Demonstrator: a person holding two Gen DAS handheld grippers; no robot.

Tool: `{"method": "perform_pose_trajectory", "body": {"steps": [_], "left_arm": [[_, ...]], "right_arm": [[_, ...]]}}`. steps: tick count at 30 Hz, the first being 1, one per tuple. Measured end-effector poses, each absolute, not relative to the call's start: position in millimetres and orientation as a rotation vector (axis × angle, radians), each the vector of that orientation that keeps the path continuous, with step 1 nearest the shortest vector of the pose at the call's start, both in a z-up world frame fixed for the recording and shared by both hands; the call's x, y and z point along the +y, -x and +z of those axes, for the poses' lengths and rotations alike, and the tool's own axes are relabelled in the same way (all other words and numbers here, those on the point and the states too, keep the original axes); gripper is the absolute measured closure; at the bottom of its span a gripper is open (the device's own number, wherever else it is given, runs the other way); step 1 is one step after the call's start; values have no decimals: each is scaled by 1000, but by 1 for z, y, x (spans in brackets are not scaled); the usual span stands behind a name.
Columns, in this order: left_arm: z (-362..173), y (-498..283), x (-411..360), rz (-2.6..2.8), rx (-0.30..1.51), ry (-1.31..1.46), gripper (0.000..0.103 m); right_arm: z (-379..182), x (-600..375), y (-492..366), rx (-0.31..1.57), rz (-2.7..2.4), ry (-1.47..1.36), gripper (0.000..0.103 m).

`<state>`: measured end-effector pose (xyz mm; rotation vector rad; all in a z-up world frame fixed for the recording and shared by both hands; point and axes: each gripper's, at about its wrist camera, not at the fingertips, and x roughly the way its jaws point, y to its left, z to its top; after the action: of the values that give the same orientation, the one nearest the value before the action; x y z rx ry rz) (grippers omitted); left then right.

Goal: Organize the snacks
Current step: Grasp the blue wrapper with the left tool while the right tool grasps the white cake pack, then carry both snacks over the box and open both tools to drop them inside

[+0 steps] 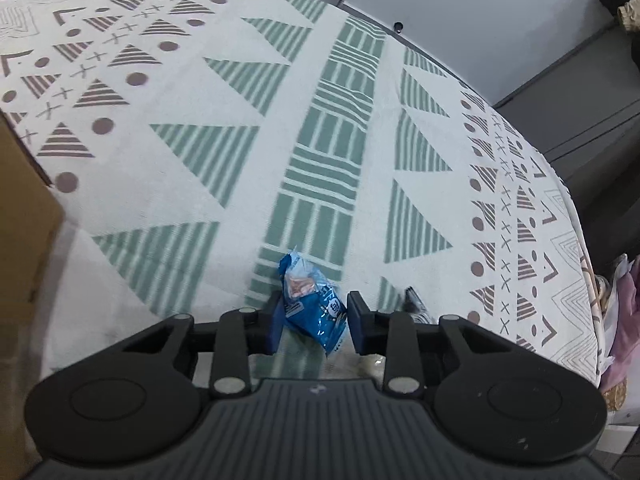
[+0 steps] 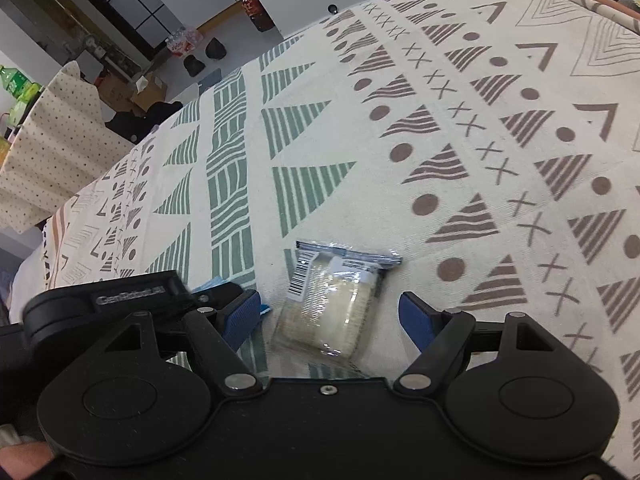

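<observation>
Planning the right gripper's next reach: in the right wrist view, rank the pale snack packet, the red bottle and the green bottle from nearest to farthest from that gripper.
1. Pale snack packet: on the patterned cloth, between the open fingers of the right gripper.
2. Green bottle at the far left edge and red bottle on the floor beyond the cloth: both far off; too close to call.
</observation>
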<state>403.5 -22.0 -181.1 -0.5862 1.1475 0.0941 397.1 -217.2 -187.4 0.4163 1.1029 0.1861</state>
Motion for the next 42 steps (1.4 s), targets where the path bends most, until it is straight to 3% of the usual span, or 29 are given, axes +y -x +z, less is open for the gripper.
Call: {"method": "perform_pose_trajectory", "body": {"steps": [12, 13, 14, 17, 42], "left_arm": [[-158, -391, 10, 123, 1130, 542, 71], [-155, -389, 12, 124, 1127, 539, 71], [-153, -387, 15, 125, 1125, 536, 71], [-146, -379, 22, 132, 1122, 528, 71], [-61, -272, 92, 168, 953, 580, 71]], "right_arm": [[-194, -184, -407, 1123, 97, -305, 28], [-196, -181, -407, 1138, 85, -279, 34], [-198, -178, -406, 1145, 71, -245, 49], [-195, -179, -400, 1137, 70, -224, 56], [-86, -124, -313, 927, 317, -319, 57]]}}
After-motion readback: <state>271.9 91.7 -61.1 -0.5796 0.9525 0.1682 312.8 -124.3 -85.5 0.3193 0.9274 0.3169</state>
